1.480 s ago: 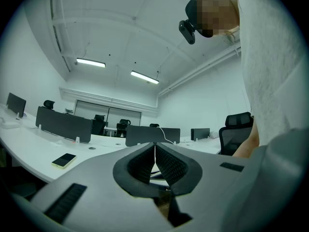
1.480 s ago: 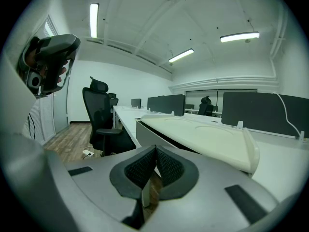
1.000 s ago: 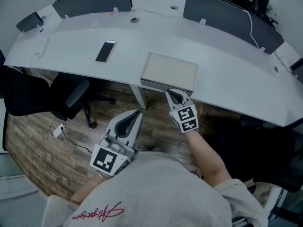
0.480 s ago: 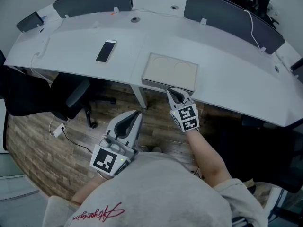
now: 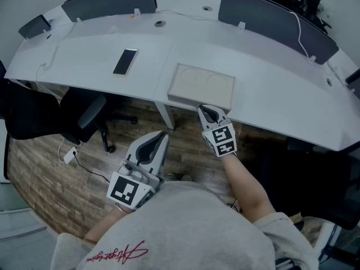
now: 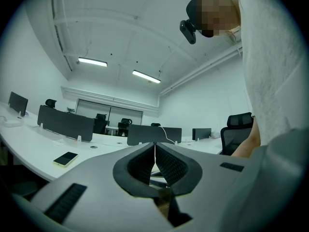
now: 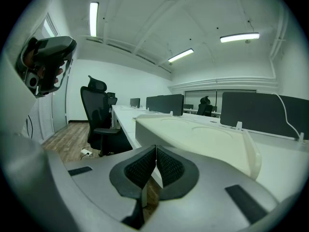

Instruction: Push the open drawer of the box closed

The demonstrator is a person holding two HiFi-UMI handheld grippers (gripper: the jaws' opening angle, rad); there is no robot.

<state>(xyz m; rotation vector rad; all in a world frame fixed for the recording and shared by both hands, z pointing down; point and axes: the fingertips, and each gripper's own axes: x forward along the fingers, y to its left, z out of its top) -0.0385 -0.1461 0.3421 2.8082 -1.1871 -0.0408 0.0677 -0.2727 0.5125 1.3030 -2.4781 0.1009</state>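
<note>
While I look down through the head view, the right gripper [image 5: 204, 111] has its two jaws pressed together, with nothing between them. Its tip is at the front side of the box [image 5: 202, 86], touching it or very nearly; I cannot tell which. The cream box lies directly ahead of this claw, on the near edge of the curved white desk [image 5: 84, 55]. In the right gripper view, the flat top of the box extends ahead and to the right of the closed jaws. The drawer front [image 5: 185, 100] appears as a thin strip just to the left of the claw tip. It looks level with the box edge, but I cannot tell if it is completely in.

The left gripper [image 5: 163, 134] is also closed and holds nothing. It hangs low, close to the person's body, well apart from the box, which is ahead and to its right. A phone [image 5: 125, 61] lies flat on the desk, far ahead of this claw and a little to its left. A dark office chair [image 5: 84, 114] stands on the wooden floor [image 5: 45, 167], to the left of it.
</note>
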